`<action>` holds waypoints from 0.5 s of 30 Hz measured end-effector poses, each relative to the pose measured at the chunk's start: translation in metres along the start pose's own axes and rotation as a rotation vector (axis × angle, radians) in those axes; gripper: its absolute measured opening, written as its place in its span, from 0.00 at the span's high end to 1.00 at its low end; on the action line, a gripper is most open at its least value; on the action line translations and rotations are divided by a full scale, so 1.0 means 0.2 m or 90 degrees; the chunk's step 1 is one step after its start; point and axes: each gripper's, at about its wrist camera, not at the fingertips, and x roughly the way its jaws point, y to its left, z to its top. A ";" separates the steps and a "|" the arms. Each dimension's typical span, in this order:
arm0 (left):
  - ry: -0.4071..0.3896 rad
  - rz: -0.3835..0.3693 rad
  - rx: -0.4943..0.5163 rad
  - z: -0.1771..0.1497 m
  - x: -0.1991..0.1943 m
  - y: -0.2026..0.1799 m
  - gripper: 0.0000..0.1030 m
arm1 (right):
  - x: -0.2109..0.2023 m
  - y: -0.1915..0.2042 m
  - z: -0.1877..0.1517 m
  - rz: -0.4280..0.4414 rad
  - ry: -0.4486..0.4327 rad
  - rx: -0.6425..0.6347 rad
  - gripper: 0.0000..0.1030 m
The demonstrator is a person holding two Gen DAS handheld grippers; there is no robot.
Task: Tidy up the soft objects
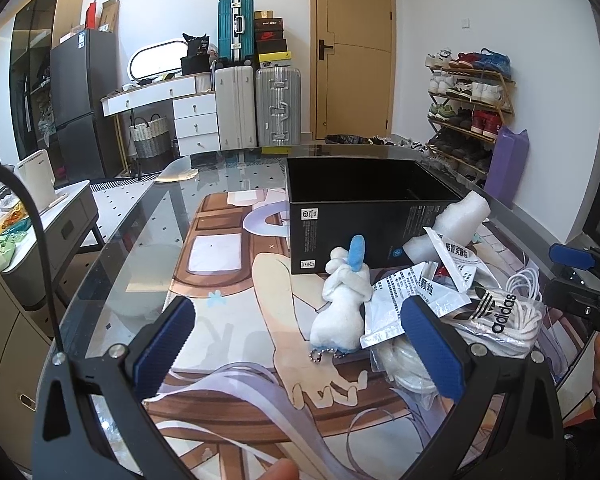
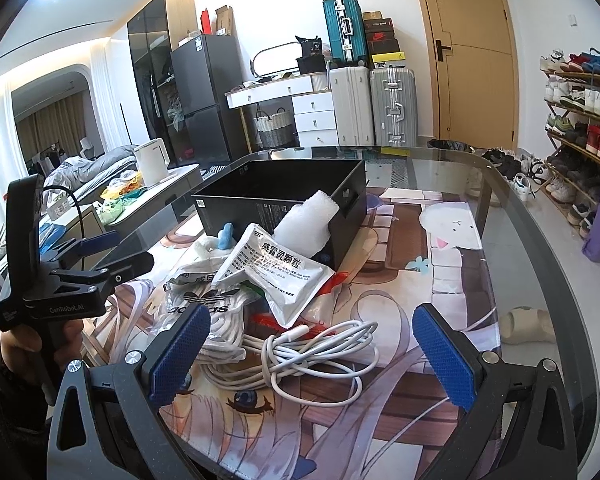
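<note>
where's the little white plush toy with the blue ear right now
The small white plush toy with a blue ear lies on the printed desk mat, just in front of the open black box, at the left edge of the pile of silver sachets.

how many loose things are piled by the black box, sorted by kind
plush toy: 1
foam pieces: 1
printed sachets: 2 visible
adidas bag: 1
white cable bundles: 1
total: 6, though more may be hidden underneath

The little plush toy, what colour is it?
White plush toy with a blue tip, clearest in the left wrist view.
</note>
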 end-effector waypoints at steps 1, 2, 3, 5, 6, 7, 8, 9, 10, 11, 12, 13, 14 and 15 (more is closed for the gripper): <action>0.000 -0.001 -0.001 0.00 0.00 0.00 0.00 | 0.00 0.00 0.00 0.000 0.000 0.001 0.00; 0.001 -0.001 -0.001 0.00 0.00 0.00 0.00 | 0.00 0.00 0.00 0.000 0.002 0.002 0.00; 0.002 -0.002 0.000 0.00 0.01 0.00 0.00 | 0.00 0.00 0.00 0.001 0.003 0.002 0.00; 0.004 -0.001 0.002 0.01 0.01 -0.01 0.00 | 0.01 -0.01 0.01 0.002 0.006 0.004 0.00; 0.006 0.000 0.002 0.01 0.02 -0.01 0.00 | 0.01 -0.01 0.01 0.002 0.006 0.004 0.00; 0.007 -0.001 0.003 0.01 0.02 0.00 0.00 | 0.01 -0.01 0.00 0.002 0.007 0.005 0.00; 0.008 -0.002 0.003 0.01 0.02 -0.01 0.00 | 0.01 -0.01 0.00 0.003 0.008 0.006 0.00; 0.009 -0.002 0.003 0.01 0.02 -0.01 0.00 | 0.01 -0.01 0.00 0.003 0.009 0.008 0.00; 0.010 -0.002 0.004 0.01 0.03 -0.01 0.00 | 0.02 -0.02 0.00 0.002 0.010 0.009 0.00; 0.011 -0.002 0.006 0.02 0.03 -0.01 0.00 | 0.02 -0.02 0.00 0.001 0.010 0.011 0.00; 0.011 -0.002 0.007 0.02 0.04 -0.01 0.00 | 0.02 -0.02 0.00 0.000 0.010 0.013 0.00; 0.011 -0.003 0.007 0.02 0.04 -0.01 0.00 | 0.02 -0.03 0.00 0.000 0.011 0.016 0.00; 0.013 -0.003 0.008 0.03 0.04 -0.02 0.00 | 0.02 -0.04 0.00 0.000 0.011 0.018 0.00; 0.014 -0.003 0.009 0.03 0.05 -0.02 0.00 | 0.02 -0.04 0.01 0.000 0.011 0.020 0.00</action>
